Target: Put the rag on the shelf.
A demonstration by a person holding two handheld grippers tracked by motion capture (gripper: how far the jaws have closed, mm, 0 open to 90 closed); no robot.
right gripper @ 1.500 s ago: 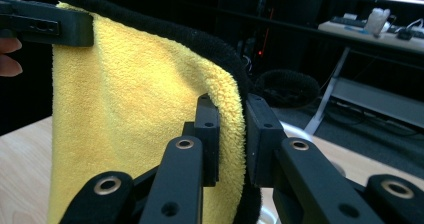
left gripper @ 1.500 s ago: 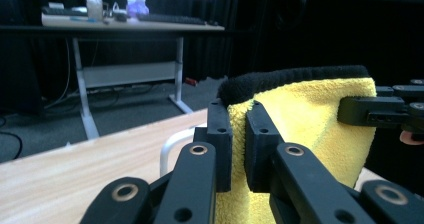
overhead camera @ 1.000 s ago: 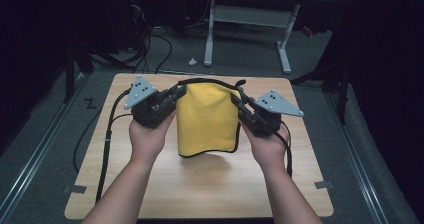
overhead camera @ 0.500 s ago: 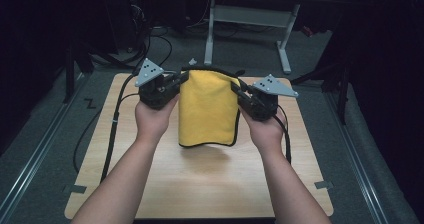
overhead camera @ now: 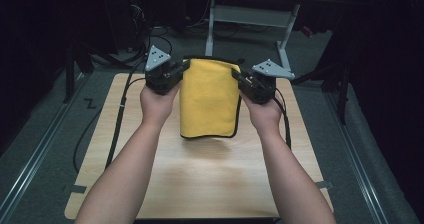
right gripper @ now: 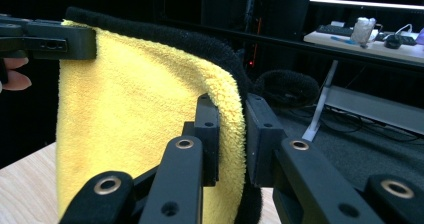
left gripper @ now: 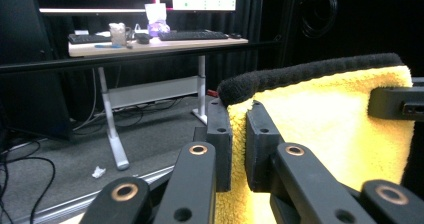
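Cloth (overhead camera: 208, 98), yellow with a black edge, hangs above the counter (overhead camera: 200, 179), stretched between both hands. Left hand-held gripper (overhead camera: 184, 69) is clamped on its upper left corner, right hand-held gripper (overhead camera: 236, 76) on its upper right corner; the lower hem dangles clear of the wood.

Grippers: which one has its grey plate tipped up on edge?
The left gripper. Its grey plate stands steeply; the right gripper carries its plate nearly flat.
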